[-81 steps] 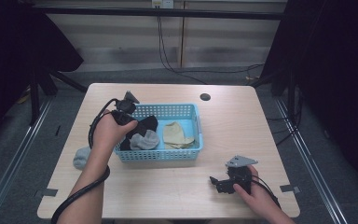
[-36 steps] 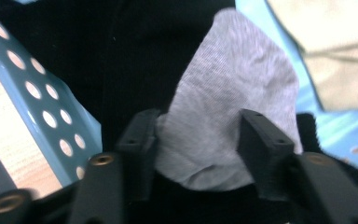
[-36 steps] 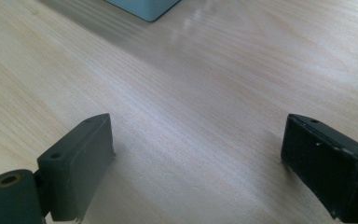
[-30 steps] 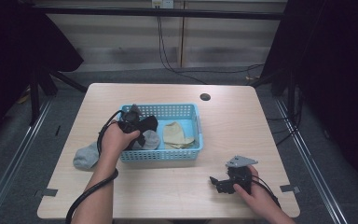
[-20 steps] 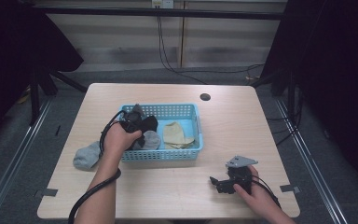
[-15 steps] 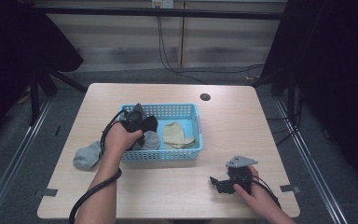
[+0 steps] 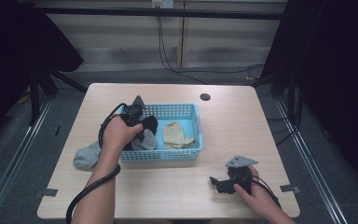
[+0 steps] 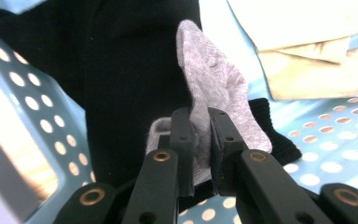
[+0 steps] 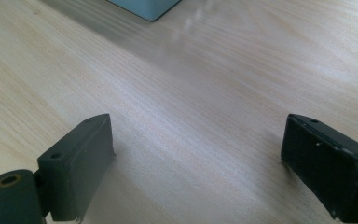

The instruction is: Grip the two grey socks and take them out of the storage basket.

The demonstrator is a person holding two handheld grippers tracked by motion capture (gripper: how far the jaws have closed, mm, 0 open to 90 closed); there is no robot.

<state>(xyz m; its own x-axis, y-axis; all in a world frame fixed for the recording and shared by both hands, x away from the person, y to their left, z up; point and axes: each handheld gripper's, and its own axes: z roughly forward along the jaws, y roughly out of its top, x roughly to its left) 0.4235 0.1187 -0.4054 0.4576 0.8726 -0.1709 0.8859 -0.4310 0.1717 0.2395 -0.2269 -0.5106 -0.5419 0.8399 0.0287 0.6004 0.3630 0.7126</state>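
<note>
Pinching a grey sock inside the blue basket, the left claw has just squeezed tight — the right claw rests spread wide on the table.

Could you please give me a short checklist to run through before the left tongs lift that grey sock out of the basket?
1. Left tongs shut on the grey sock: ok.
2. Black sock free of the pinch: cannot tell; it lies directly against it.
3. Beige socks apart from the grip: ok.
4. Blue basket steadied by the other hand: not ok.
5. Right tongs open over bare table: ok.
</note>
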